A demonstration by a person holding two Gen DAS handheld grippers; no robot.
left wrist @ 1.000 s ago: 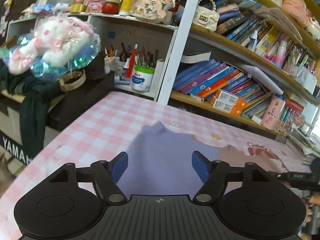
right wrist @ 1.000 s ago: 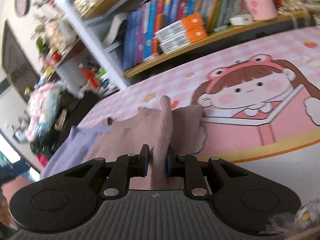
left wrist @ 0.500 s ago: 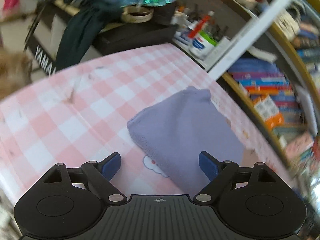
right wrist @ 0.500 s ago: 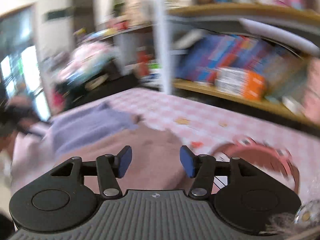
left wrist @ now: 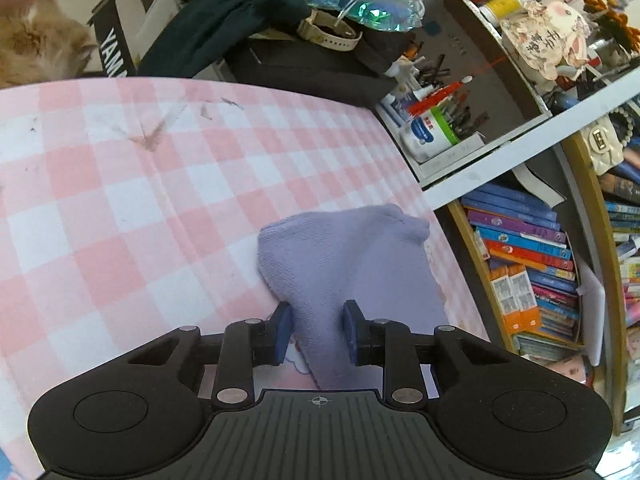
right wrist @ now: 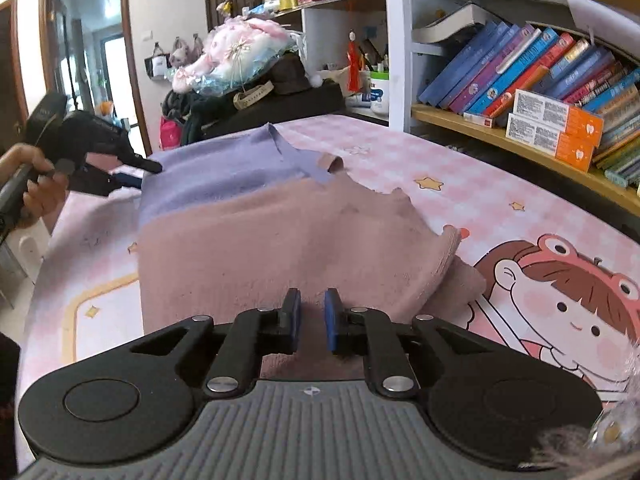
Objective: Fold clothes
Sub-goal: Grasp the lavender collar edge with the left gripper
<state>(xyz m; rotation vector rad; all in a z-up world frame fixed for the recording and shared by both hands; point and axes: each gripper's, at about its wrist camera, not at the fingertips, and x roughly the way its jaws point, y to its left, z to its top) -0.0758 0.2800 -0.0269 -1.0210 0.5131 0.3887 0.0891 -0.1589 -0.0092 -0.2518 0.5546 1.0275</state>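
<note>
Nearest, the right claw (right wrist: 311, 319) has just been closing to a narrow gap over the mauve garment (right wrist: 280, 248). The left claw (left wrist: 316, 330) has just closed, pinching the lilac garment (left wrist: 352, 256) on the pink checked tabletop (left wrist: 120, 200).

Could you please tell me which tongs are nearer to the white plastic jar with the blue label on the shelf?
Left. The left tongs pinch the lilac knitted garment at the table end nearer the jar; the right tongs grip its mauve part, farther away.

Garment (left wrist: 352, 264): soft matt knit. Table cover (left wrist: 120, 208): smooth checked vinyl.
</note>
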